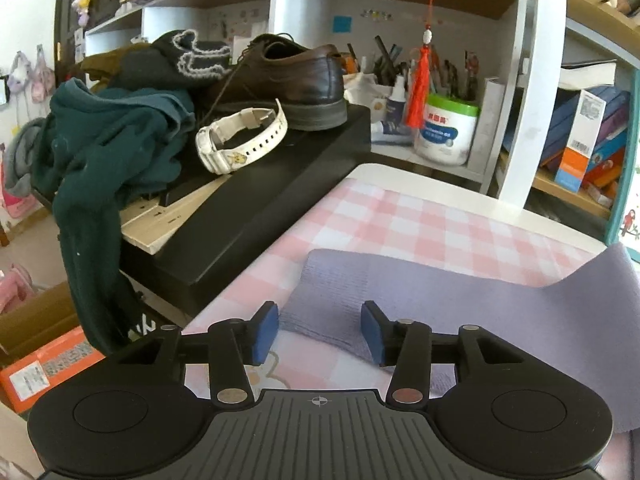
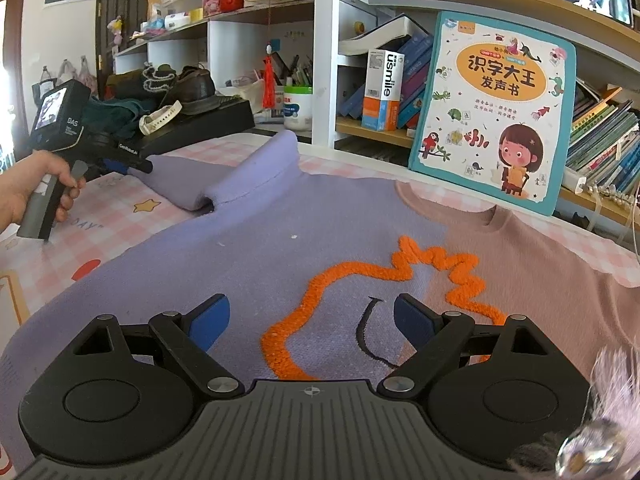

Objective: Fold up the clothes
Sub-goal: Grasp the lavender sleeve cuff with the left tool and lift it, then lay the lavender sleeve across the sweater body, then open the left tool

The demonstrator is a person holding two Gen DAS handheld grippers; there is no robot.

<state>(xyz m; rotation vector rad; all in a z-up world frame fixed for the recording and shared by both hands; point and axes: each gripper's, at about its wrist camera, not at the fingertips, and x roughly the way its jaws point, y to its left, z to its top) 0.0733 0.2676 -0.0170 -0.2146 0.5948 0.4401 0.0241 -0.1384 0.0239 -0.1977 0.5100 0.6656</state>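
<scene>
A purple and pink sweater (image 2: 280, 232) with an orange fuzzy outline (image 2: 432, 260) lies flat on the pink checked table cover (image 1: 400, 216). Its purple sleeve (image 1: 400, 280) stretches out to the left and is bunched where it joins the body (image 2: 208, 196). My left gripper (image 1: 320, 332) hovers open over the ribbed cuff, which lies under the gap between the blue pads without being pinched. In the right wrist view a hand (image 2: 36, 184) holds that left gripper (image 2: 142, 166) at the sleeve's end. My right gripper (image 2: 312, 324) stands wide open just above the sweater's front, empty.
A black box (image 1: 260, 208) at the table's left end carries a brown shoe (image 1: 296, 76), a white watch strap (image 1: 240, 136) and a dark green garment (image 1: 112, 140). A children's book (image 2: 496, 112) leans on the shelves behind the sweater. A white tub (image 1: 448, 132) stands on a shelf.
</scene>
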